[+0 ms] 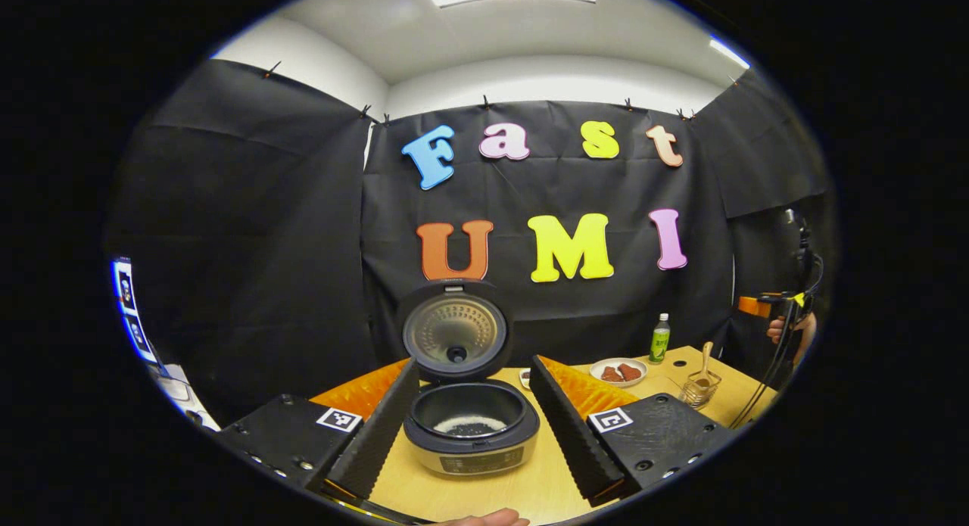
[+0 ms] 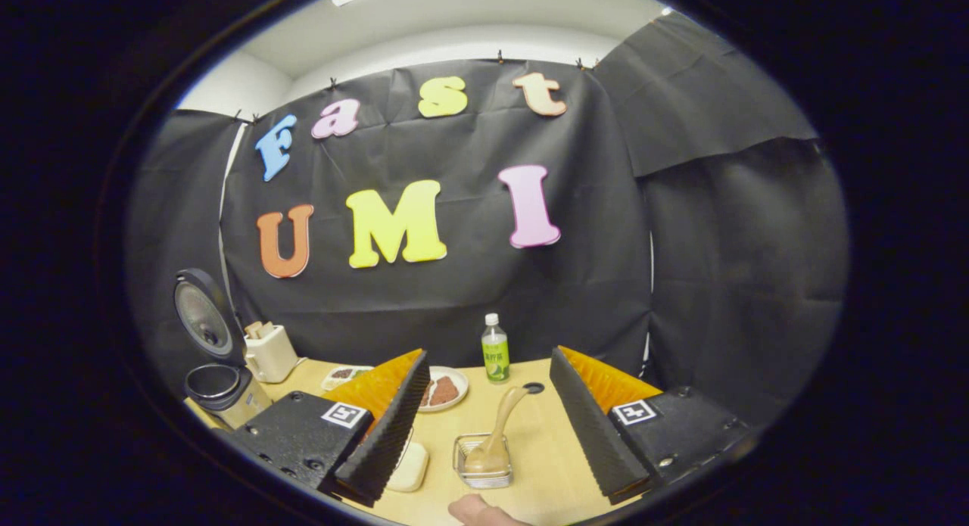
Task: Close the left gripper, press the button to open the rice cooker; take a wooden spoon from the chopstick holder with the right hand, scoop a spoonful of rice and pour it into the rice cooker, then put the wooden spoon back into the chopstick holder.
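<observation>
Looking along the left tongs (image 1: pixel 473 427), the fingers are spread wide with nothing between them, and the rice cooker (image 1: pixel 471 427) sits right in the gap on the desk (image 1: pixel 530 488). Its lid (image 1: pixel 454 331) stands straight up, fully open, and there's a little white rice in the bottom of the inner pot. Off to the right on the desk you can see a plate (image 1: pixel 618 371) with brownish food, a green bottle (image 1: pixel 660 338), and the chopstick holder (image 1: pixel 700 388) with the wooden spoon (image 1: pixel 705 363) poking out of it. Farther right, a hand holds the other tool near the desk's edge.

Over in the right gripper view, the right tongs (image 2: pixel 484 427) are spread open too, gripping nothing. The chopstick holder sits on the desk between the fingers, just ahead, with the wooden spoon leaning in it, handle tilted up to the right. The rice cooker is way off at the left, lid up.
</observation>
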